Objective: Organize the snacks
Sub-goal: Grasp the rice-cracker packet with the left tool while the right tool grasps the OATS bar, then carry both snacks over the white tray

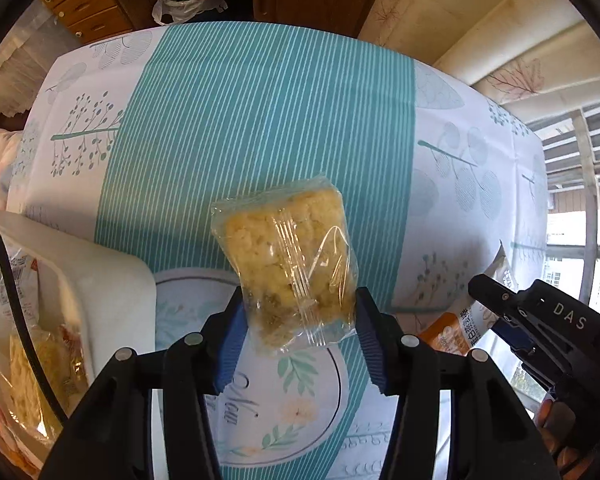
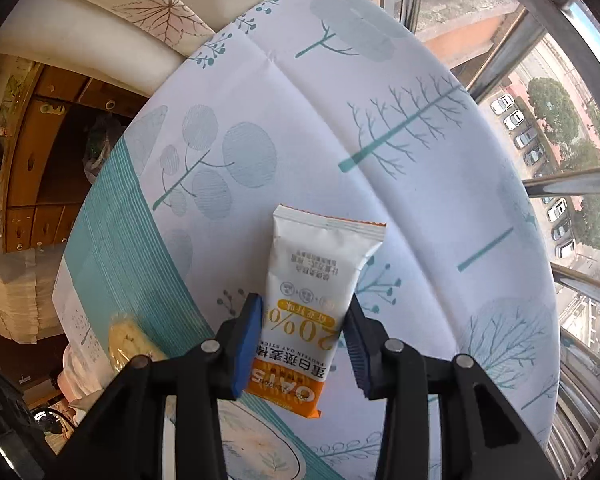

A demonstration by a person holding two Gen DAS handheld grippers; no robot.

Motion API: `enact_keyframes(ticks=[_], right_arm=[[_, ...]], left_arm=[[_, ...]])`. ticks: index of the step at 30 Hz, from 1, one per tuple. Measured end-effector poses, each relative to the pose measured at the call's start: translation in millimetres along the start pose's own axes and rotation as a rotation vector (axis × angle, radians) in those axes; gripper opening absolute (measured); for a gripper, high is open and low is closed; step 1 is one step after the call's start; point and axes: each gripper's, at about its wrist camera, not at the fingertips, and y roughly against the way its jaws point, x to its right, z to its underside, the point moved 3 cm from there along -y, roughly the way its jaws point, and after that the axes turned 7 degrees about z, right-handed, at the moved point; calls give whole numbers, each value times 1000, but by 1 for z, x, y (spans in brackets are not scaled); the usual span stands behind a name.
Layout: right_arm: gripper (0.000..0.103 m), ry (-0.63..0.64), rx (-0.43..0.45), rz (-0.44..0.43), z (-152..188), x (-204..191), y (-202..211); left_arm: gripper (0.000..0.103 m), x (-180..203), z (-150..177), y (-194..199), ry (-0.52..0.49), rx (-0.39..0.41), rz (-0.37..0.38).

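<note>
Left gripper point(image 1: 298, 326): clamping the clear-wrapped rice cake point(image 1: 286, 262), lifting it above the surface point(image 1: 260, 120).
Right gripper point(image 2: 304, 344): pinching the oat bar packet point(image 2: 320, 284) over the surface.
Bin point(image 1: 112, 280): sitting at left, holding snacks.

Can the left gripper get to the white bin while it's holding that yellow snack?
Probably yes. The bin sits close beside the left gripper, with only bare tablecloth between them. The gripper is already shut on the yellow snack, so it can only drop that in, not grab anything else.
</note>
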Motion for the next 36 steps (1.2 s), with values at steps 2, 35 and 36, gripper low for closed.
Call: enact_keyframes(ticks=[2,35,36], right_arm=[[41,-8,1,-20,8,6,8],[41,319,211,-255,283,-114,143],[41,332,217,-250,292,-118,139]], left_arm=[[50,2,9,10,-14,-4,12],[51,-199,184,258,-163,289,123],[51,-207,190,259,-171,299,121]])
